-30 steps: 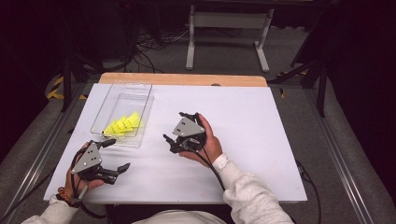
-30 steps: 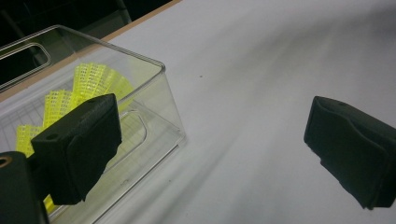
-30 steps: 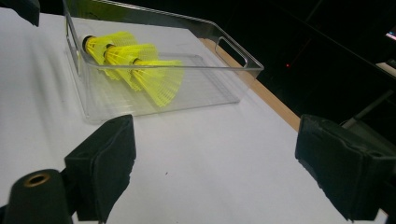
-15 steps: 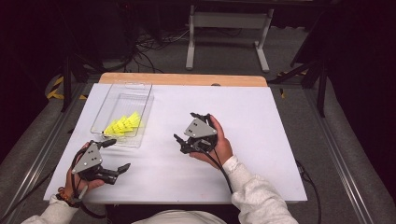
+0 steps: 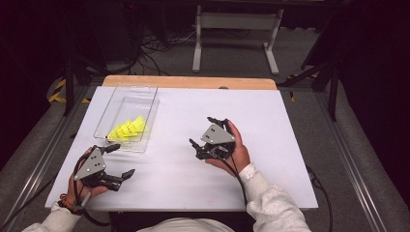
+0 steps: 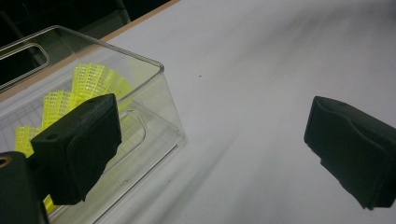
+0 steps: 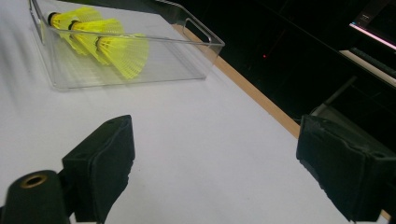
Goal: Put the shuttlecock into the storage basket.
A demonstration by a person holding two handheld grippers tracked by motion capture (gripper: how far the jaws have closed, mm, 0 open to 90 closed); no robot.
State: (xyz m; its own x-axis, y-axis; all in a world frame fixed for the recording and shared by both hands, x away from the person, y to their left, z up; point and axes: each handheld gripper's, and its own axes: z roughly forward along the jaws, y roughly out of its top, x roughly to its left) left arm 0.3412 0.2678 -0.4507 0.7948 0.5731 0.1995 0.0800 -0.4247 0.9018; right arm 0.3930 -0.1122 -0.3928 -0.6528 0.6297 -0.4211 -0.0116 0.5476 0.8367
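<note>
Since the right gripper [image 5: 205,134] has drawn back from the clear tray [image 5: 145,145] over the last second, it now sits well off to the tray's right on the white worktop [image 5: 290,145] in the high view, farther from the tray than it was. Its fingers are spread wide, nothing between them. The left gripper [image 5: 118,162] has not shifted: it rests just below the tray's near edge, fingers also wide apart and empty. The yellow shuttlecocks [image 5: 128,129] lie inside the tray, in its near half, bunched together.

Left gripper view: the left finger [image 6: 77,149] overlaps the tray's near wall [image 6: 159,116] in the picture; whether it touches, cannot tell. Shuttlecock skirts [image 6: 88,86] are visible through the wall. The right finger stands over bare worktop, clear of the tray.

Right gripper view: both fingers [image 7: 100,163] wide open over bare worktop, the tray [image 7: 205,51] well beyond them, three shuttlecocks [image 7: 121,51] lying on their sides within it, cork ends toward the tray's far left.

Judgement: the retreat with empty fingers suggests the right hand has finished a placing move; all visible shuttlecocks are in the tray, none left on the worktop beside it.
</note>
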